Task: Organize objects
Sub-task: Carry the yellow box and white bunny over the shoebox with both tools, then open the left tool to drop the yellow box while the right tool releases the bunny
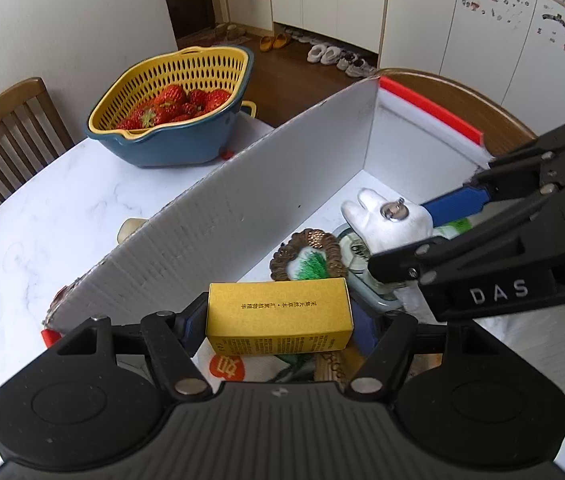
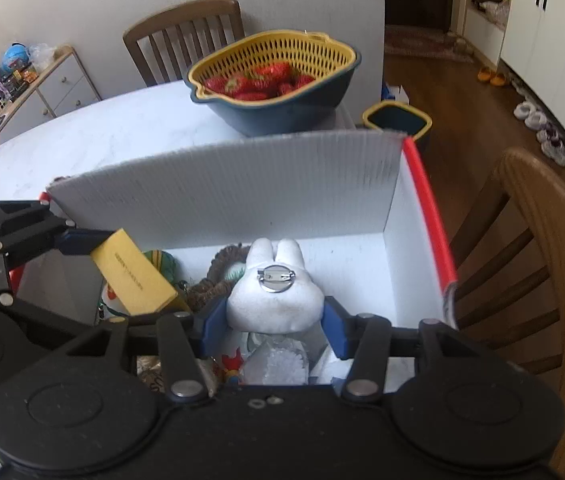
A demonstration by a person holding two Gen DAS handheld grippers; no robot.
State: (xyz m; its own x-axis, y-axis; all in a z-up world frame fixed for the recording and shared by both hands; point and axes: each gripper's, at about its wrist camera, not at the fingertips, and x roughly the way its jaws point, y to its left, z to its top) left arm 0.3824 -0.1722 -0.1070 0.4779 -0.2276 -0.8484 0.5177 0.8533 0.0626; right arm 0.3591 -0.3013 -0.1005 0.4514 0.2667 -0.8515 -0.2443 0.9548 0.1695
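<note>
My left gripper (image 1: pixel 280 320) is shut on a yellow box (image 1: pixel 278 314) with dark print, held over the near end of a white corrugated box (image 1: pixel 242 216). The yellow box (image 2: pixel 134 276) also shows in the right wrist view. My right gripper (image 2: pixel 274 320) is shut on a white plush rabbit brooch (image 2: pixel 274 296), pin side up, above the white box's floor (image 2: pixel 354 264). The rabbit (image 1: pixel 390 216) also shows in the left wrist view between the right gripper's blue pads. Under both lie a brown-rimmed embroidered patch (image 1: pixel 306 260) and other small items.
A blue bowl with a yellow colander of strawberries (image 1: pixel 170 112) stands on the white marble table (image 1: pixel 62 216) beyond the box. Wooden chairs (image 2: pixel 534 240) stand at the table's sides. A small bin (image 2: pixel 396 122) stands on the floor.
</note>
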